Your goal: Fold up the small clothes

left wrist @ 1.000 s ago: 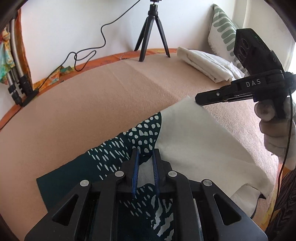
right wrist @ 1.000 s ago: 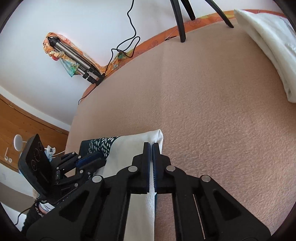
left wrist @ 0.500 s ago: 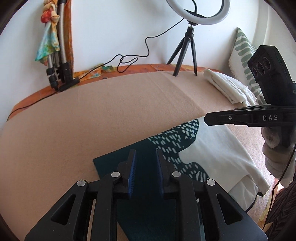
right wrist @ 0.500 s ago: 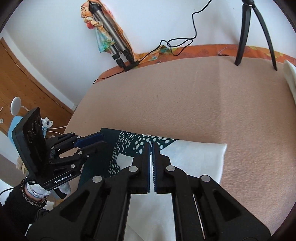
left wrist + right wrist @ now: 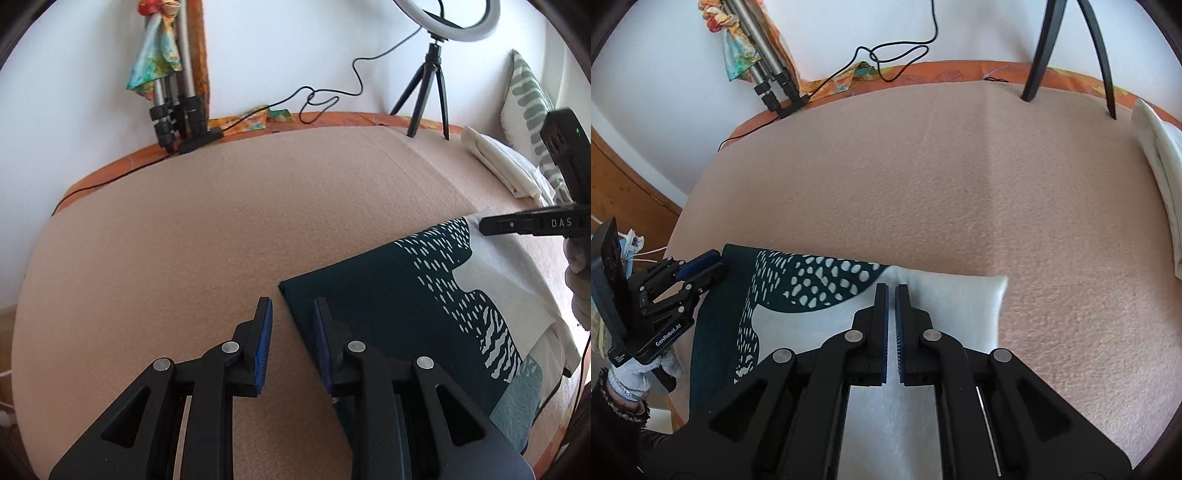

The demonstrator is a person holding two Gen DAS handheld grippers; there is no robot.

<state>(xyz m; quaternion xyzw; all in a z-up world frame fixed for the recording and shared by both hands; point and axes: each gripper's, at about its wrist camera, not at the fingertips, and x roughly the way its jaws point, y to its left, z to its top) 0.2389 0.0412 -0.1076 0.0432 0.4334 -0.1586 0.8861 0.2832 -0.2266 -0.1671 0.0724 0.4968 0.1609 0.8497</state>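
A folded garment, dark teal with white flecks and a white half (image 5: pixel 424 306), lies flat on the beige blanket (image 5: pixel 221 229). My left gripper (image 5: pixel 291 314) is open and empty, its fingers astride the garment's near left corner. My right gripper (image 5: pixel 891 291) hovers over the white part (image 5: pixel 945 306) with its jaws a narrow slit apart and nothing between them. It also shows at the right of the left wrist view (image 5: pixel 484 225), over the garment's far corner. The left gripper shows in the right wrist view (image 5: pixel 701 266) at the teal edge.
A ring light on a black tripod (image 5: pixel 428 92) stands at the back of the bed. Folded white cloth (image 5: pixel 498 166) and a green patterned pillow (image 5: pixel 528 103) lie at the back right. Folded tripod legs with a colourful scarf (image 5: pixel 170 96) lean on the wall.
My left gripper opened wider and drew back left to the garment's corner. My right gripper let go of the cloth, opened a slit and shifted over the white part. The garment now lies flat.
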